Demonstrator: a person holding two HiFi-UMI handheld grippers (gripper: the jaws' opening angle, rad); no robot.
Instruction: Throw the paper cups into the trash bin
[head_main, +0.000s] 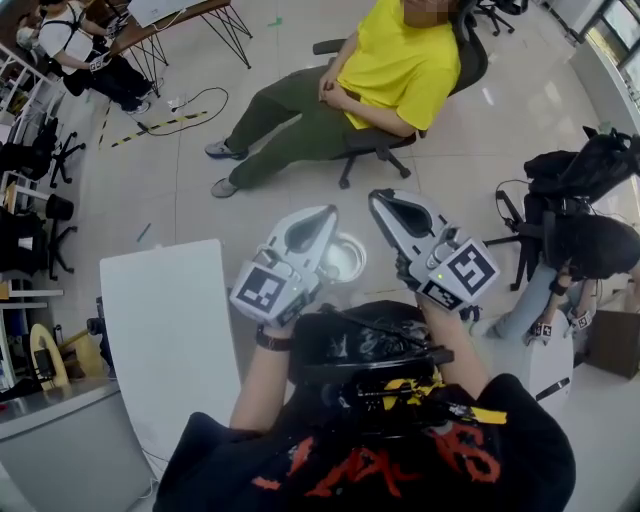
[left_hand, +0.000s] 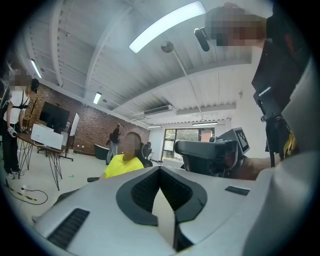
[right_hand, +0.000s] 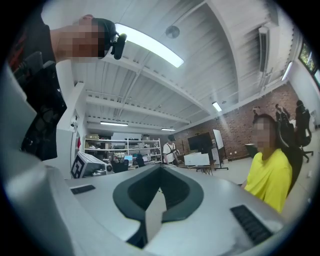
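Flanking the trash bin (head_main: 344, 260), left tool (head_main: 324, 214) and right tool (head_main: 379, 199), both clenched empty.

trash bin (head_main: 343, 258) sits on the floor right in front of the wearer, showing between the left gripper (head_main: 322, 215) and the right gripper (head_main: 383, 200), which are side by side above it. table (head_main: 170, 330) is just left of the bin. straight past the bin a seated person (head_main: 395, 65) fills an office chair (head_main: 472, 60). desk (head_main: 170, 20) is far back left. backpack (head_main: 590, 165) is off right, with a crouched person (head_main: 595, 250) right below it.
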